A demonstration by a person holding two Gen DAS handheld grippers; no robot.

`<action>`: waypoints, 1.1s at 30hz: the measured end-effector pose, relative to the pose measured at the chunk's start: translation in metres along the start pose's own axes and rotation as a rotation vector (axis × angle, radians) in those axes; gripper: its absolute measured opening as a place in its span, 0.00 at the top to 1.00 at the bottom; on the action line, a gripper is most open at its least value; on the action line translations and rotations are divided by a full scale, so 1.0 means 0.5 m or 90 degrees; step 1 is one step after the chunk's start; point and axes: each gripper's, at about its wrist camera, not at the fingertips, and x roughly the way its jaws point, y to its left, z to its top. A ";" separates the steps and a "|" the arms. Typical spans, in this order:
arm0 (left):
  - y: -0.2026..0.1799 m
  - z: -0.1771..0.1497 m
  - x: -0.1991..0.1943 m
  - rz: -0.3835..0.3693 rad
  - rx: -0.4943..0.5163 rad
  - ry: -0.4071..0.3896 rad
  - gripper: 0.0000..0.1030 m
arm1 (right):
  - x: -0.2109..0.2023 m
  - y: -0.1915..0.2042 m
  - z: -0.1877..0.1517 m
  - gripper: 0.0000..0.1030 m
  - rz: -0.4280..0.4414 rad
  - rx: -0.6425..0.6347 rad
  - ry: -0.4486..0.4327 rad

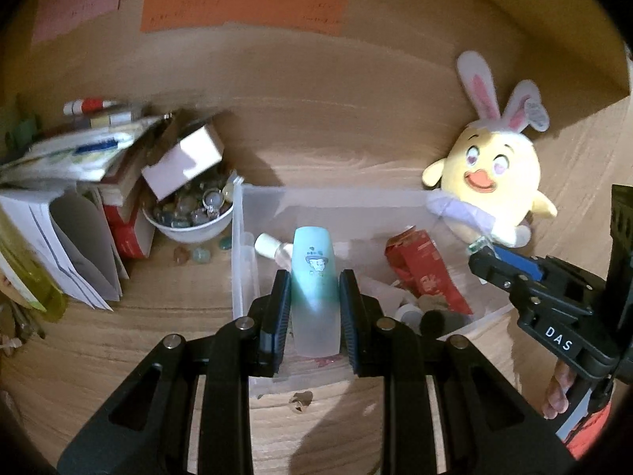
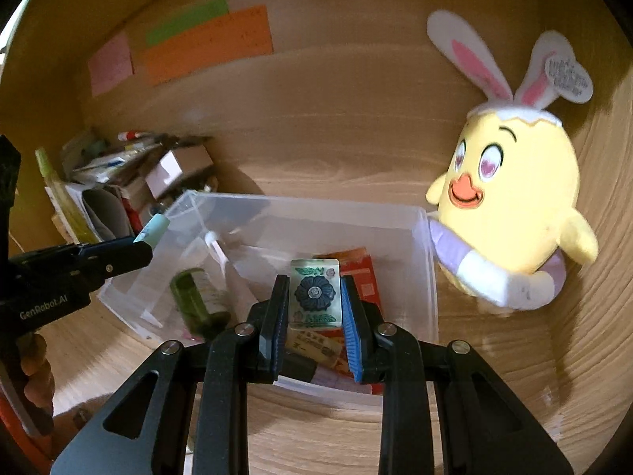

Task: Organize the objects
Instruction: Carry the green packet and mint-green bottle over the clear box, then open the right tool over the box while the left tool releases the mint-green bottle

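Your left claw (image 1: 314, 297) is clamped on a frosted mint-green bottle (image 1: 314, 277), its long axis running straight out along the fingers, rounded end pointing away over the clear plastic bin (image 1: 336, 198). Your right claw (image 2: 314, 304) grips a flat rectangular card (image 2: 315, 299) with a dark flower print, also over the bin. Only the left view shows the white bowl (image 1: 190, 229) of glassy pebbles; only the right shows a dark green bottle (image 2: 199, 301) lying in the bin. A fuzzy yellow plush chick (image 2: 510, 206) leans beside it on the wooden table (image 1: 118, 336).
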 end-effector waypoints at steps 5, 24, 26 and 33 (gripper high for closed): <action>0.004 -0.006 0.027 -0.001 -0.003 0.020 0.76 | 0.025 -0.005 -0.008 0.78 -0.006 0.001 0.024; -0.013 -0.017 0.027 0.007 0.037 0.022 0.76 | 0.055 -0.006 -0.017 0.77 -0.026 -0.001 0.057; -0.016 -0.016 0.018 0.005 0.040 0.017 0.73 | 0.048 -0.006 -0.016 0.72 -0.022 0.002 0.054; -0.027 -0.013 -0.029 -0.001 0.049 -0.019 0.51 | 0.004 0.003 -0.007 0.56 -0.009 0.002 0.020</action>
